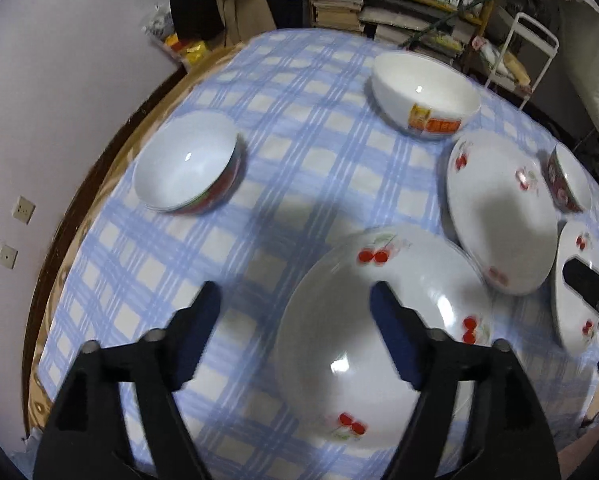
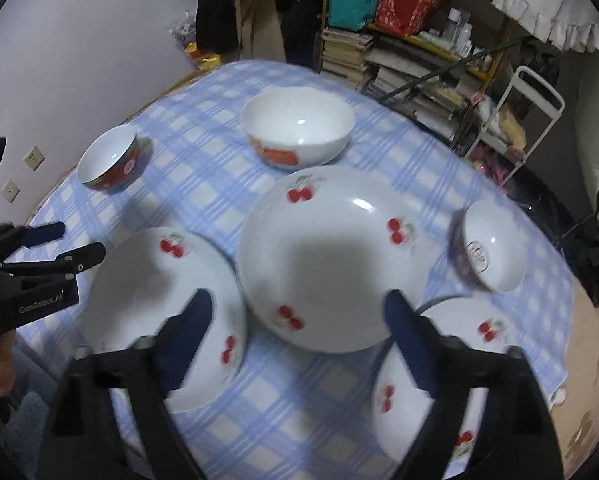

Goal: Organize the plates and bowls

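Both grippers, left [image 1: 293, 294] and right [image 2: 297, 302], released, seemingly above cherry plates [image 2: 319, 256]

Dim indoor light, cool cast. Source apparently overhead: small white glints inside bowls and cherry plates [image 2: 319, 256]. Dark soft shadow blot on middle plate, another across checked cloth [image 1: 283, 128] near left plate [image 1: 383, 320]. Motion blur smears plate rims, cherry prints, cloth lines. Strong fisheye bend; black vignette in corners. Far shelves [image 2: 415, 52] murky, soft, detail hard to read.
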Demonstrator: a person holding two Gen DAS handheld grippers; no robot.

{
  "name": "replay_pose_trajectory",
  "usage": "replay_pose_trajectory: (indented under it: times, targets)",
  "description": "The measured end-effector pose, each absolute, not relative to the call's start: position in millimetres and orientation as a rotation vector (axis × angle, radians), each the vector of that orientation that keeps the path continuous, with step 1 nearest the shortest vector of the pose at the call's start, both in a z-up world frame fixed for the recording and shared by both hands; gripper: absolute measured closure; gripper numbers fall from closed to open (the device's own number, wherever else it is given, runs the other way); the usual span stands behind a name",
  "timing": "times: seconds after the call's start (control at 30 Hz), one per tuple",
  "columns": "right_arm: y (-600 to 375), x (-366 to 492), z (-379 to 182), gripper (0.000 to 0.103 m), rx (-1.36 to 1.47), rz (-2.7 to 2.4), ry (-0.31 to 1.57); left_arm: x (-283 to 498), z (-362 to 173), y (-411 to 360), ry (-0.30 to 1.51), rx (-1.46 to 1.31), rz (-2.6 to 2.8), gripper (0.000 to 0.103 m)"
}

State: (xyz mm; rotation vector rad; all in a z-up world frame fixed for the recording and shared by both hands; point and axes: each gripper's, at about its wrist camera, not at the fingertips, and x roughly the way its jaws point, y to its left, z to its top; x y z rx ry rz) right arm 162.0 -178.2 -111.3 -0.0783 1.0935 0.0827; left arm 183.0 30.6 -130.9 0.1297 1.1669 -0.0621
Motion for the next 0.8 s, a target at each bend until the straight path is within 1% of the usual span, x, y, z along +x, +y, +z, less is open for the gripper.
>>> replay_pose_trajectory:
  times: [0.23,0.37,0.7,0.77,0.8]
  targets:
    - [-222.5,173.6,-123.7,0.005,0.003,0.048,1.136,212.8,-126.1,-3.5,1.171,0.124,-0.117,0.024]
    - [-245.6,182.6,-126.4,0.005,0.037,0.019,1.129,224.3,-125.7,-24.5,1.182,0.122,-0.173,0.024]
    - [-278.7,211.5,-135.5,0.005,0.040,0.014,1.153,245.2,-151.6,-72.1,1.260,0.128,-0.255,0.024]
    - [-286.5,214.3,-139.1,0.007,0.088,0.021,1.163,246.6,-155.7,-78.9,1.272,0.133,-0.255,0.024]
    - [-290.7,215.0,-140.5,0.012,0.123,0.021,1.166,246.6,-156.5,-82.4,1.273,0.141,-0.263,0.024]
